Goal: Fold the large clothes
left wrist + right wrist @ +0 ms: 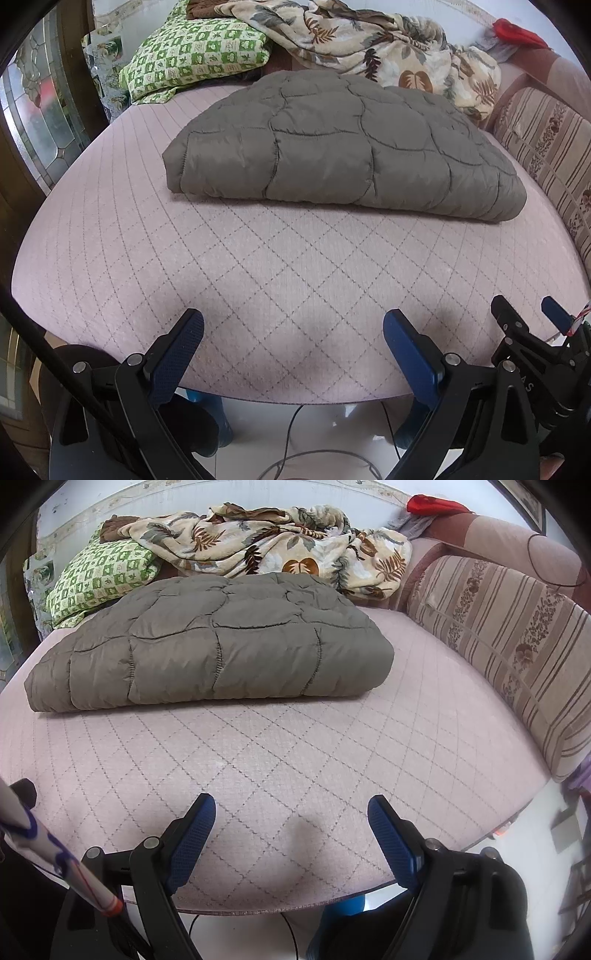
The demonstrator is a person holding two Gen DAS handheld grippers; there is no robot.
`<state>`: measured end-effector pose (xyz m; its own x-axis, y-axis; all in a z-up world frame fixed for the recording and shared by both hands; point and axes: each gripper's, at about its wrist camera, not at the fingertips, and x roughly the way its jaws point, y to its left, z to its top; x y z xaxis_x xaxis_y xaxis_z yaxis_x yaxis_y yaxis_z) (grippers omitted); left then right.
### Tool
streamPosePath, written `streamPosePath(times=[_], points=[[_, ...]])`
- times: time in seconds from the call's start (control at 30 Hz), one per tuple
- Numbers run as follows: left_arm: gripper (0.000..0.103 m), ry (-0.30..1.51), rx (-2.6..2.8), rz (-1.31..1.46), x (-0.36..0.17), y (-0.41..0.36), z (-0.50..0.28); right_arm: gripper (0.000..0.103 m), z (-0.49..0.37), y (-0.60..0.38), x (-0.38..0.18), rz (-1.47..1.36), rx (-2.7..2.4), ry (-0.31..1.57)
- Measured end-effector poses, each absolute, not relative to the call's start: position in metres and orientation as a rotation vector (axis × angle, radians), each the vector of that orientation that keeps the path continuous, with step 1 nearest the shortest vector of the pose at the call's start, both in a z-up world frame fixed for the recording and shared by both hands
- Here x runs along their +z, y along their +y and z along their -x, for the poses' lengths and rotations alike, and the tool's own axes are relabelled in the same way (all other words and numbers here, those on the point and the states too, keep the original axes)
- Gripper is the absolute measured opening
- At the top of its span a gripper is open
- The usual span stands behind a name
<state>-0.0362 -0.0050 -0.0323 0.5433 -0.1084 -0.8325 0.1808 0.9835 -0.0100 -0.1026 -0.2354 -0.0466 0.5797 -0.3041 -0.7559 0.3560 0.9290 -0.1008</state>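
One pink mattress (258, 277) carries one grey quilted jacket (332, 147), folded, lying in the middle, well apart from both tools. It looks puffy, light and slippery; a thick folded edge seems the best hold. Behind it lie one flowered blanket (277, 542) and one green pillow (99, 579). The left gripper (293, 332) and the right gripper (291, 816) both stand wide apart and hold nothing.

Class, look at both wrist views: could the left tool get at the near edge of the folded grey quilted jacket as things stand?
Probably yes. The left tool is open and holds nothing, and only bare pink quilted mattress lies between it and the grey quilted jacket. It is not yet touching the jacket.
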Motion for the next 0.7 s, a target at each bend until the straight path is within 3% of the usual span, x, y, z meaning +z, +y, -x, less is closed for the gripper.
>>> streamPosePath(times=[0.7], points=[[0.097, 1.0, -0.175, -0.092, -0.0333, -0.0083, 0.0376, 0.088, 0.1066, -0.2305, -0.0433, -0.044, -0.385, 0.849]])
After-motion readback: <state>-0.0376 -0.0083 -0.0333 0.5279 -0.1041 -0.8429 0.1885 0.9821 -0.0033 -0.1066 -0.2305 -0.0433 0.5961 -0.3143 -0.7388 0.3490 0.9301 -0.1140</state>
